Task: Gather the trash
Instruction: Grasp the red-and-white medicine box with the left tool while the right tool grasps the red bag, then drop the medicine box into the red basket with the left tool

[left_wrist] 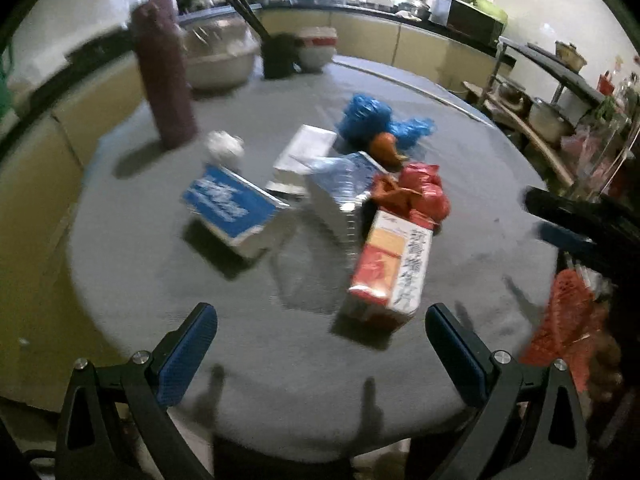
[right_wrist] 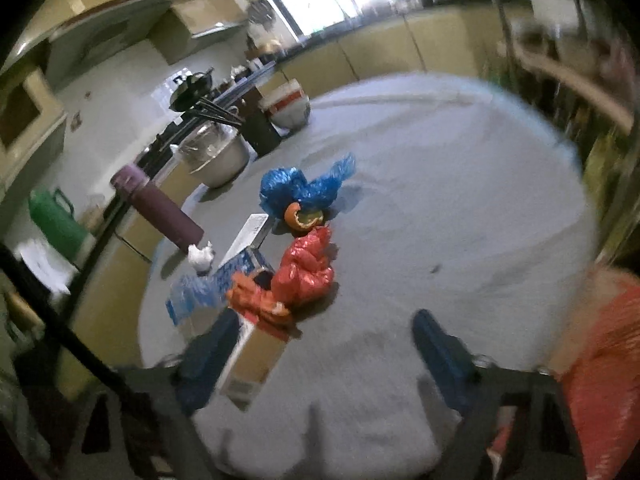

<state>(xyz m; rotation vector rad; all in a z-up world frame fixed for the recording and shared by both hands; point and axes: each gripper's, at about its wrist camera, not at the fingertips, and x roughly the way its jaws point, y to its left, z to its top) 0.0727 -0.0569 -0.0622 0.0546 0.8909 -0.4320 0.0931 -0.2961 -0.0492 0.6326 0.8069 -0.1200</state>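
The left tool (left_wrist: pixel 321 334) sits nearest, its 2 blue pads spread wide with nothing between them, over the near edge of the round grey table (left_wrist: pixel 280 380). Just beyond it lies an orange and white carton (left_wrist: pixel 390 268) on its side. Behind that, the trash is heaped mid-table: a red plastic bag (left_wrist: pixel 424 190), a clear crushed bottle (left_wrist: pixel 340 184), a blue and white box (left_wrist: pixel 232 208), a white box (left_wrist: pixel 306 148), a crumpled tissue (left_wrist: pixel 224 146), a blue plastic bag (left_wrist: pixel 372 118) and an orange peel (left_wrist: pixel 386 148) just beside it. A purple flask (left_wrist: pixel 164 76) stands upright at the left, a metal bowl (left_wrist: pixel 220 60) behind it. The right tool (right_wrist: pixel 324 340) is released too, pads apart and empty, above the table near the carton (right_wrist: pixel 256 356); its view is blurred. A red mesh bag (left_wrist: pixel 568 320) hangs at the table's right edge
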